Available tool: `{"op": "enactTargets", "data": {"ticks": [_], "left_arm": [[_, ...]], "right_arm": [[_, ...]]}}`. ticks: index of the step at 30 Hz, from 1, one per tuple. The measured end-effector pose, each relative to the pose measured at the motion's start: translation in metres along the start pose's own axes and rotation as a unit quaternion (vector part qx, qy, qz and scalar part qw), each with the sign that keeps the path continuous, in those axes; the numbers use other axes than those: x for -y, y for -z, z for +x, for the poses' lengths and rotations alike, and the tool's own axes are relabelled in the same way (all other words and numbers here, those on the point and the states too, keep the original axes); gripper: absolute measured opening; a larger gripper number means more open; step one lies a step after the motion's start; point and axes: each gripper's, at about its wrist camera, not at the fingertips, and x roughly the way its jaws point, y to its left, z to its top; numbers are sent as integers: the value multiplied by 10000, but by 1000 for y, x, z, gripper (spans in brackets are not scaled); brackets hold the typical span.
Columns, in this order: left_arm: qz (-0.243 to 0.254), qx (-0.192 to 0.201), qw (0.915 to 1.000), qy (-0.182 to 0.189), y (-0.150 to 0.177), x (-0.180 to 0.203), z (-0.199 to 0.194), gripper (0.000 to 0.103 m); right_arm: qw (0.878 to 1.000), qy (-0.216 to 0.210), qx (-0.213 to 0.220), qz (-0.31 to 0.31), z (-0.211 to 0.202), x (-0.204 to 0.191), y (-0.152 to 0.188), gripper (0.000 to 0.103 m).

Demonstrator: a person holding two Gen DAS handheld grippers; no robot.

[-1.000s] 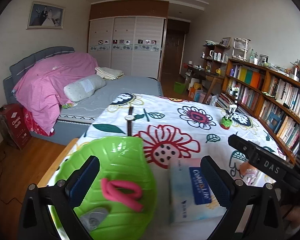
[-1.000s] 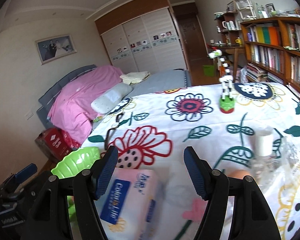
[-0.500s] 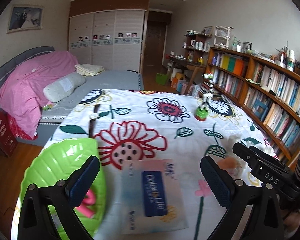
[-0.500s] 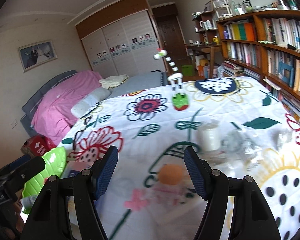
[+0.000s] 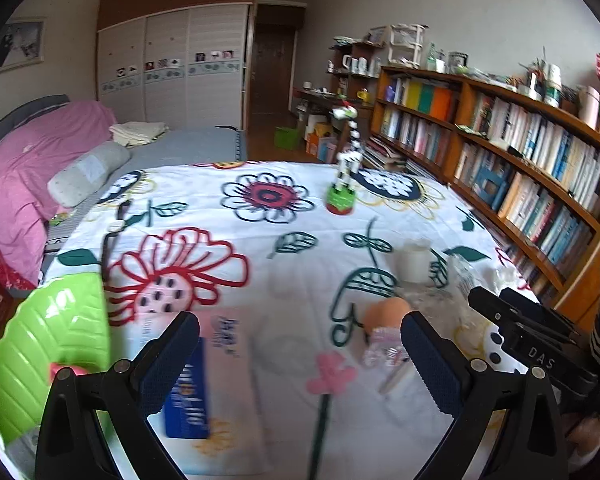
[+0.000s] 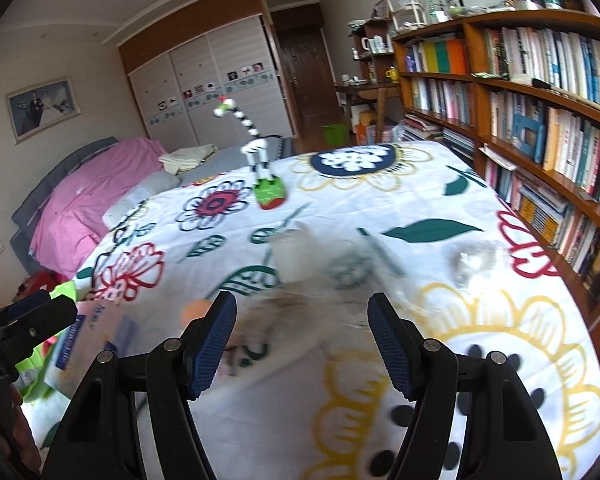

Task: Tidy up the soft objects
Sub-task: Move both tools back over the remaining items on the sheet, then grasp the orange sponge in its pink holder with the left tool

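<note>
Left hand-held gripper (image 5: 300,364) jaws apart, empty; right hand-held gripper (image 6: 302,344) same. Tissue pack (image 5: 204,384) at 7 o'clock on bench (image 5: 284,272), unsorted. Green leaf tray (image 5: 48,344) at 9 holds pink piece (image 5: 66,370). Orange-topped soft item (image 5: 384,328) at 2, loose. Early stage, I judge.

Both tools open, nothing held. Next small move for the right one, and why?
Probably ease the right tool forward and down toward the crumpled clear plastic ahead of it. Its jaws stand open and empty, and the plastic lies loose on the floral cloth, nearer this tool than the tissue pack.
</note>
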Motion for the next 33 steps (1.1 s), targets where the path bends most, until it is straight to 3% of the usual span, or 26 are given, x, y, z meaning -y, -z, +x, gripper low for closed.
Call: {"op": "enactTargets", "data": {"ticks": [10,13,17,20,25,33], "left_arm": [[193,-341,9988,292,2,41,35,99],[301,-404,9983,289,2,50,47,90],[424,-578,9970,298,4,56,67,64],[353,-710,9963,318,5,56,78,56],[237,-921,9943,486,10,57,91,52],[239,-863,9948,492,13,63,91,47]], "right_arm": [[9996,129,-190,190,1,39,3,69],[9995,106,-213,215,1,43,5,69],[9993,36,-222,287,1,47,6,69],[9992,1,-221,321,2,48,8,69],[9990,-24,-259,375,5,51,10,69],[9986,-28,-302,435,9,55,13,69]]}}
